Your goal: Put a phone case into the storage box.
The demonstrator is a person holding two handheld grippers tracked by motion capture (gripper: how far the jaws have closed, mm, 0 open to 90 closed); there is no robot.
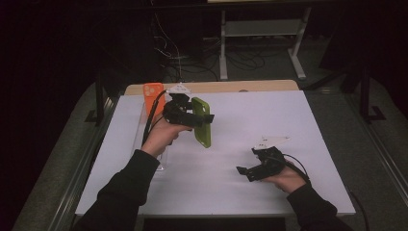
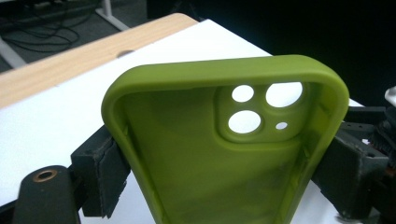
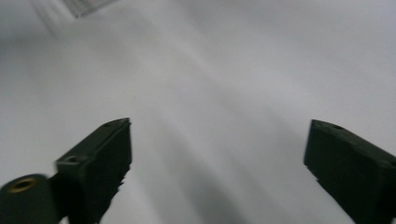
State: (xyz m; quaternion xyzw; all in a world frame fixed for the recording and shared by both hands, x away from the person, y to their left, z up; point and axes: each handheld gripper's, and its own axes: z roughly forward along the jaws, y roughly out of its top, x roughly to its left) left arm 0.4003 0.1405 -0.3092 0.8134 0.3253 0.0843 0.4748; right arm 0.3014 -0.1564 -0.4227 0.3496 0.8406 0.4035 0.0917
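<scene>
Nearest in the high view, the right gripper (image 1: 244, 170) hovers low over the white table (image 1: 250, 125), jaws spread and empty; the left gripper (image 1: 204, 118) pinches a green phone case (image 1: 202, 121) in the air, an orange case (image 1: 153, 95) behind. Left gripper view: pads (image 2: 100, 172) press the green case's sides. Right gripper view: jaws wide apart above bare tabletop.

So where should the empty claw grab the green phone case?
Probably the green phone case by its free lower long edges, coming from the right. The left claw already pinches its sides, and the case stands upright off the table, with the right claw open and empty.
</scene>
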